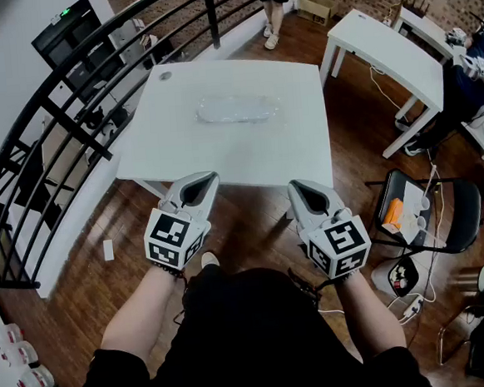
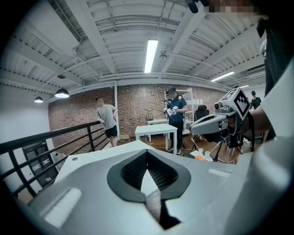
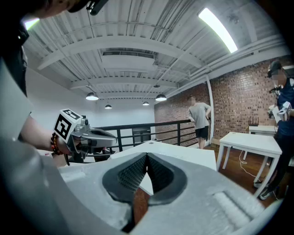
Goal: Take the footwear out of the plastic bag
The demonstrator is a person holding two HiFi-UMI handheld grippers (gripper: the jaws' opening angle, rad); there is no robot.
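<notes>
A clear plastic bag [image 1: 240, 109] with pale footwear inside lies flat on the far half of the white table [image 1: 306, 154]. My left gripper [image 1: 207, 179] hovers over the table's near edge, short of the bag, jaws shut and empty. To its right, at the same edge, my right gripper [image 1: 297, 187] is likewise shut with nothing in it. In the left gripper view the left gripper [image 2: 147, 154] has its pads closed together, and the right gripper [image 2: 209, 125] shows off to the side. The right gripper view shows the right gripper [image 3: 146, 159] closed and the left gripper [image 3: 92, 134] beside it.
A black curved railing [image 1: 60, 103] runs along the table's left. A second white table [image 1: 385, 48] stands at the back right. A black chair [image 1: 451, 205] with small items and cables sits at the right. A person [image 1: 276, 6] stands beyond the table.
</notes>
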